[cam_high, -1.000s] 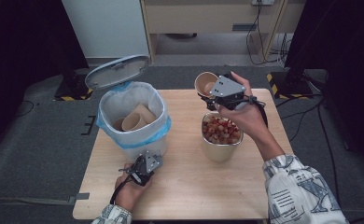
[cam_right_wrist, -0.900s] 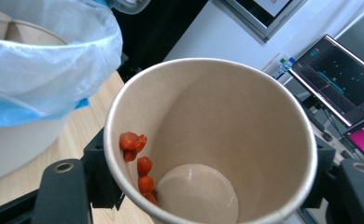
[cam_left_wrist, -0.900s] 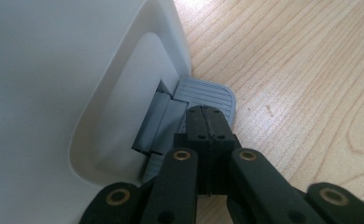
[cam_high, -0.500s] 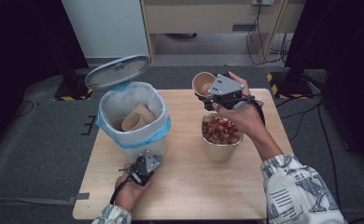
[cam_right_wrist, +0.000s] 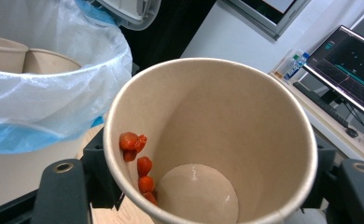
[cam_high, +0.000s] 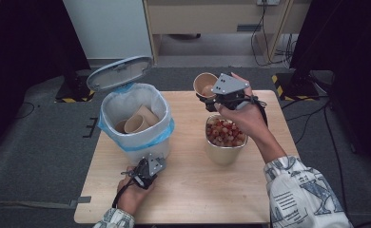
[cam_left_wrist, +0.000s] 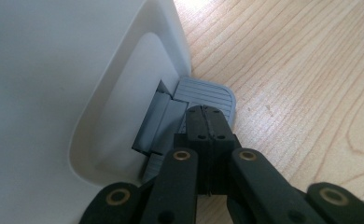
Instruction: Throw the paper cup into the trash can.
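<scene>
Right gripper [cam_high: 211, 96]: clamped on a paper cup [cam_high: 205, 84], jaws on opposite sides of its wall; held above the worktop [cam_high: 193, 190].
Paper cup: tipped, mouth facing the gripper's camera; in the right gripper view a few red pieces [cam_right_wrist: 138, 168] cling to its inner wall near the base.
Full cup [cam_high: 225, 137]: just below and beside the right gripper, standing on the worktop, heaped with red and pale pieces.
Left gripper [cam_left_wrist: 207, 122]: jaws clenched together, nothing between them; tips rest on the grey pedal [cam_left_wrist: 208, 95] at the foot of the bin [cam_high: 136, 123].
Bin: right ahead of the left gripper, white, lined with a blue-edged bag; lid [cam_high: 119, 73] raised; two empty paper cups lie inside.
Right hand [cam_high: 245, 116]: wraps the right gripper from behind, patterned sleeve trailing.
</scene>
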